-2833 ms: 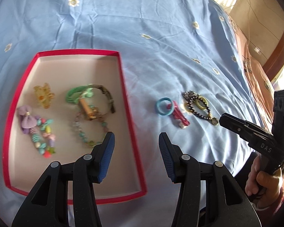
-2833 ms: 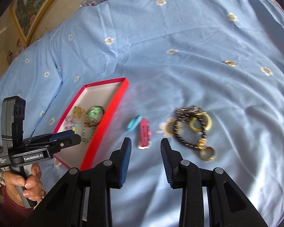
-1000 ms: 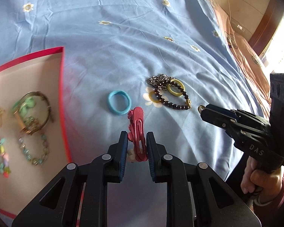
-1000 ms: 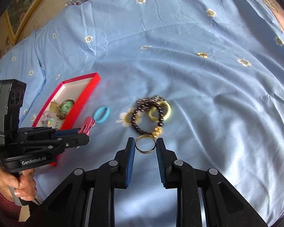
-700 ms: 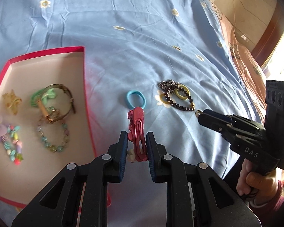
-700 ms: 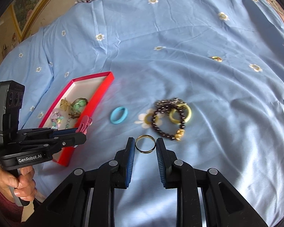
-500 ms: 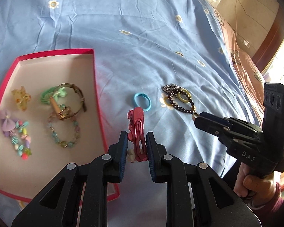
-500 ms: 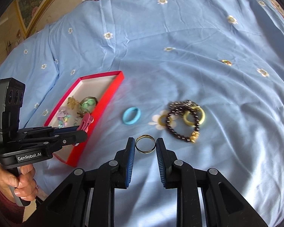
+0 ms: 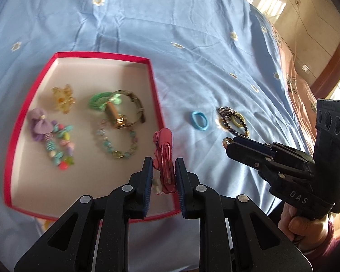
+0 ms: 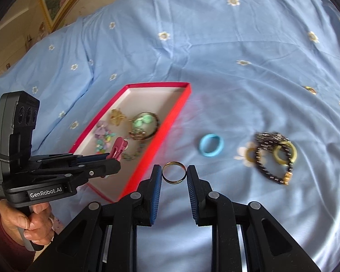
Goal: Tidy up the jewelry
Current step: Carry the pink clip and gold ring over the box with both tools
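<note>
Over a blue bed (image 10: 238,45), the left hand-held gripper (image 9: 162,172) pinches a red hair clip (image 9: 164,156) above the red box (image 9: 155,95)'s edge, likely for dropping in; the right hand-held gripper (image 10: 174,176) clamps a gold ring (image 10: 174,172) nearby.

A red hair clip (image 9: 164,156) stands clamped at lower centre over the right rim of a red tray (image 9: 155,95) holding bracelets (image 9: 115,133), while a blue hair tie (image 9: 199,119) and dark beaded bracelet (image 9: 233,120) lie on the sheet at right, and a gold ring (image 10: 173,172) is pinched at centre.
</note>
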